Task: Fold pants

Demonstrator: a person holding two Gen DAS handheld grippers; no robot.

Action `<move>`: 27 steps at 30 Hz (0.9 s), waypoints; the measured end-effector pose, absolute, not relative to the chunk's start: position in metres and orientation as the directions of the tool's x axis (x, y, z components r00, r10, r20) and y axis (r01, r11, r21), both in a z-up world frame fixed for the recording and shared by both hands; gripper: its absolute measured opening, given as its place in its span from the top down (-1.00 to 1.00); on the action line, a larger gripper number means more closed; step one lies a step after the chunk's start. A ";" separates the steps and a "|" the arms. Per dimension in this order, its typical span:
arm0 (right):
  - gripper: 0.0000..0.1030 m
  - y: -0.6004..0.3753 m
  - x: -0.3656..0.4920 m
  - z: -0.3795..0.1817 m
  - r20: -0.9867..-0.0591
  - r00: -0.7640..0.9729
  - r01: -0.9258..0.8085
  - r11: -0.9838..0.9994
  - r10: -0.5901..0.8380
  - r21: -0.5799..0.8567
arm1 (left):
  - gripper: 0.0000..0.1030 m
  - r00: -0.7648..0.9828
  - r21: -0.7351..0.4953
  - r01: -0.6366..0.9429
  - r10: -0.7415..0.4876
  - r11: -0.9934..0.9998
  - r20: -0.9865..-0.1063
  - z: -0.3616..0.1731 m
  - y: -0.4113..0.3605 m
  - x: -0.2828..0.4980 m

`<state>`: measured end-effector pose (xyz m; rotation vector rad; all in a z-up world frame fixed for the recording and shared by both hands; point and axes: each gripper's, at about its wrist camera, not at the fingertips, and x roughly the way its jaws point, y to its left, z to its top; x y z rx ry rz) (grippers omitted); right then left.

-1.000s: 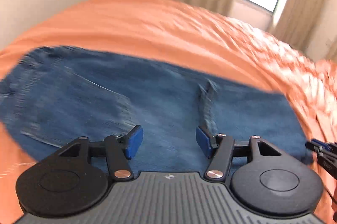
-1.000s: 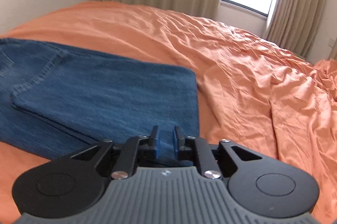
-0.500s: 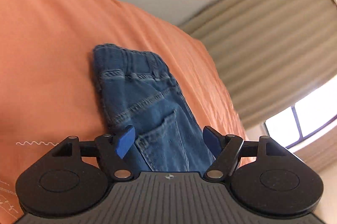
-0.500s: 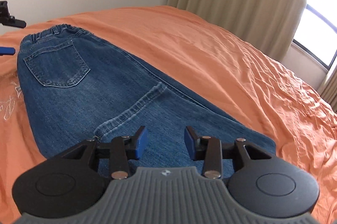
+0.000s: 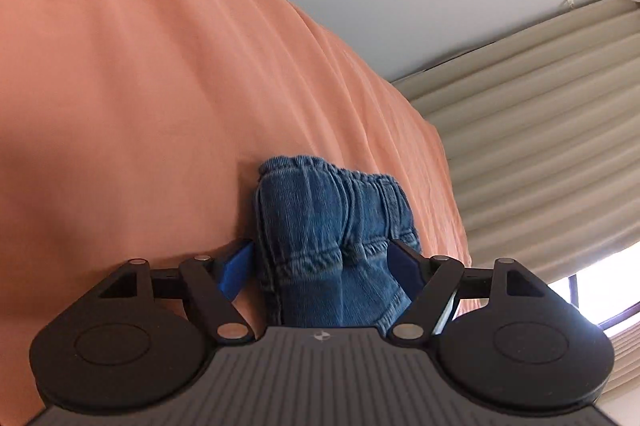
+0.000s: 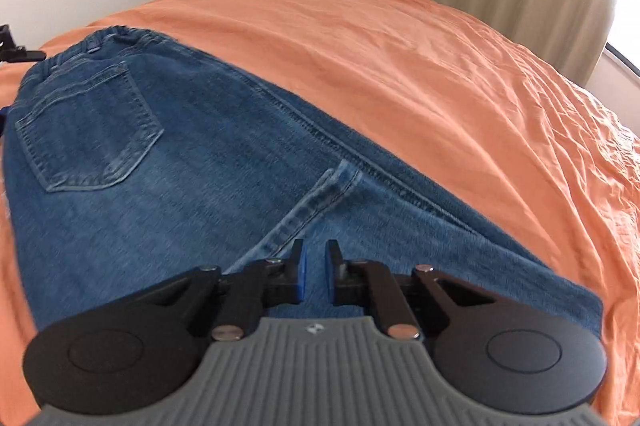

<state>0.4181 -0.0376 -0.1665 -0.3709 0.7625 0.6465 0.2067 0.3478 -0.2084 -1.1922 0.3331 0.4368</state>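
An orange bedspread (image 6: 400,65), smooth at left and creased toward the right, covers the bed. Blue jeans (image 6: 180,161) lie flat on it, folded lengthwise, with the waistband at the far left and a back pocket facing up.

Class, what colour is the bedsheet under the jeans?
Orange; the bedsheet shows best in the right wrist view.
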 end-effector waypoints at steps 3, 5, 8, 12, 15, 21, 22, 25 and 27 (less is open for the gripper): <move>0.92 -0.032 0.435 -0.173 -0.739 0.523 -0.654 0.756 0.424 -0.029 | -0.63 0.869 -0.804 -0.494 0.149 0.331 -0.472 -0.215 0.349 0.219; 1.00 -0.027 0.442 -0.179 -0.752 0.498 -0.657 0.754 0.431 -0.003 | -0.59 0.875 -0.802 -0.481 0.145 0.353 -0.461 -0.220 0.353 0.225; 1.00 -0.021 0.447 -0.189 -0.770 0.484 -0.655 0.756 0.416 -0.003 | -0.36 0.874 -0.796 -0.483 0.137 0.365 -0.467 -0.223 0.360 0.231; 1.00 -0.020 0.449 -0.192 -0.776 0.473 -0.634 0.773 0.417 0.028 | 0.32 0.874 -0.800 -0.481 0.130 0.359 -0.467 -0.219 0.361 0.228; 1.00 -0.026 0.441 -0.181 -0.758 0.487 -0.616 0.786 0.433 0.053 | 0.60 0.887 -0.810 -0.458 0.124 0.368 -0.445 -0.208 0.361 0.226; 1.00 -0.065 0.394 -0.146 -0.707 0.524 -0.603 0.793 0.475 0.087 | 0.64 0.922 -0.789 -0.381 0.134 0.481 -0.363 -0.148 0.327 0.228; 1.00 -0.073 0.387 -0.141 -0.699 0.532 -0.595 0.798 0.478 0.093 | 0.64 0.927 -0.778 -0.367 0.132 0.510 -0.350 -0.135 0.318 0.230; 1.00 -0.106 0.367 -0.126 -0.674 0.558 -0.564 0.817 0.483 0.118 | 0.64 0.939 -0.690 -0.326 0.135 0.647 -0.317 -0.088 0.273 0.240; 1.00 -0.130 0.354 -0.118 -0.659 0.580 -0.543 0.830 0.479 0.125 | 0.64 0.950 -0.611 -0.279 0.120 0.741 -0.288 -0.059 0.233 0.248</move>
